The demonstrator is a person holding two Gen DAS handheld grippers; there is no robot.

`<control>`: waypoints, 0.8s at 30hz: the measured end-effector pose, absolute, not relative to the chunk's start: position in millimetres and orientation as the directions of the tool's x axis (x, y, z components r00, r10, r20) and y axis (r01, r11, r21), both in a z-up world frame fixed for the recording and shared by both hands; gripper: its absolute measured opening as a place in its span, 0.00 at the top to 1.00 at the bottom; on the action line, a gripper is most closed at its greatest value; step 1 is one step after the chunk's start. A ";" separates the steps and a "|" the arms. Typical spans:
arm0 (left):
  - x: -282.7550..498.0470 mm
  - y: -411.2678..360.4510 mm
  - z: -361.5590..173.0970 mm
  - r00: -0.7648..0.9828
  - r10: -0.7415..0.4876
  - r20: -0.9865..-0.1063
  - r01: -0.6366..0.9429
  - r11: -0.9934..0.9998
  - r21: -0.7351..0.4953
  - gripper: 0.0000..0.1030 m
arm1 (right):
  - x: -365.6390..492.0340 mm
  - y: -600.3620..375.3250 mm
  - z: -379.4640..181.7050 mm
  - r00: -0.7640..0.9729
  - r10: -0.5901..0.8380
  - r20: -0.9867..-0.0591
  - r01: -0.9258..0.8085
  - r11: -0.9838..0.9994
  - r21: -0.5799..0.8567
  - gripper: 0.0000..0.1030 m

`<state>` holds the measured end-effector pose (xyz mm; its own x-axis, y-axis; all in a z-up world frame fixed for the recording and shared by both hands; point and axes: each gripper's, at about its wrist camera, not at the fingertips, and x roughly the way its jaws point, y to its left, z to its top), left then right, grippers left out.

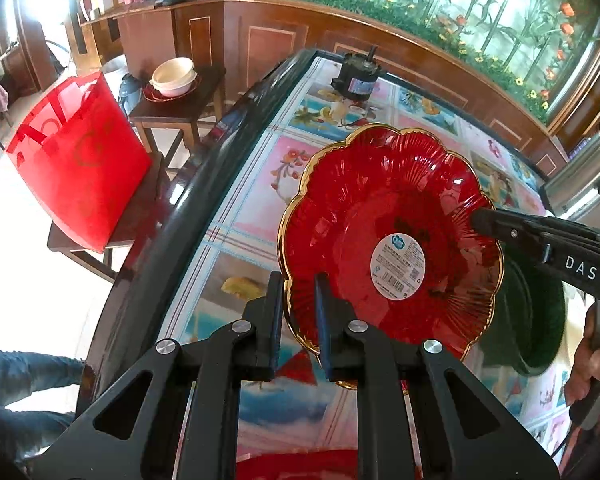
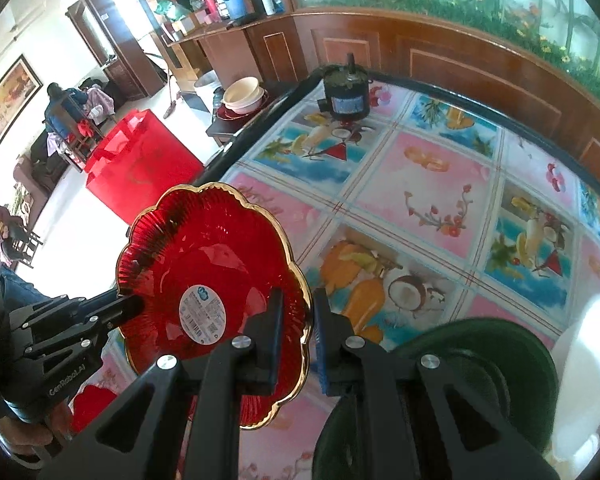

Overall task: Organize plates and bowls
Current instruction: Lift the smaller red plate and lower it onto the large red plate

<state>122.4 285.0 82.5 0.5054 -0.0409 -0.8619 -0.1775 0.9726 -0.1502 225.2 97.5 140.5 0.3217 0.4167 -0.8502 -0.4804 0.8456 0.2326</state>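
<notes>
A red scalloped plate (image 1: pixel 380 208) with a gold rim and a white label is held tilted above the table, and also shows in the right wrist view (image 2: pixel 204 256). My left gripper (image 1: pixel 298 304) is shut on its near rim. My right gripper (image 2: pixel 296 320) is shut on the opposite rim; its fingers (image 1: pixel 496 220) show in the left wrist view. A dark green bowl (image 2: pixel 472 344) sits on the table under my right gripper, also in the left wrist view (image 1: pixel 536 312). A white dish (image 2: pixel 588 364) lies at the far right.
The table (image 2: pixel 412 184) has a colourful fruit-pattern cloth and a dark raised edge. A black motor-like object (image 2: pixel 346 92) stands at its far end. A side table (image 1: pixel 188 100) holds stacked cream bowls (image 1: pixel 174 76). A red bag (image 1: pixel 80 156) sits on a stool.
</notes>
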 end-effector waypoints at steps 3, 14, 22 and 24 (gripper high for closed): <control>106.4 284.6 90.5 0.515 -0.046 -0.856 -0.171 0.973 -0.155 0.86 | 210.9 97.2 149.9 0.330 0.419 -0.846 -0.490 0.842 0.226 0.88; 34.8 285.0 115.6 0.548 -0.053 -0.835 -0.157 0.974 -0.165 0.86 | 145.6 96.2 178.0 0.356 0.443 -0.823 -0.518 0.826 0.220 0.88; -22.1 290.8 115.7 0.556 -0.041 -0.830 -0.172 0.971 -0.163 0.86 | 90.3 101.3 172.6 0.331 0.452 -0.828 -0.546 0.807 0.223 0.87; -32.8 291.4 111.2 0.550 -0.037 -0.835 -0.174 0.972 -0.158 0.86 | 77.0 102.6 169.0 0.322 0.459 -0.828 -0.555 0.800 0.228 0.87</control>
<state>-32.8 291.4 111.2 0.5495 -0.0371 -0.8347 -0.1744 0.9719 -0.1580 77.0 102.6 169.0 0.3216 0.4585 -0.8285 -0.5546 0.8004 0.2277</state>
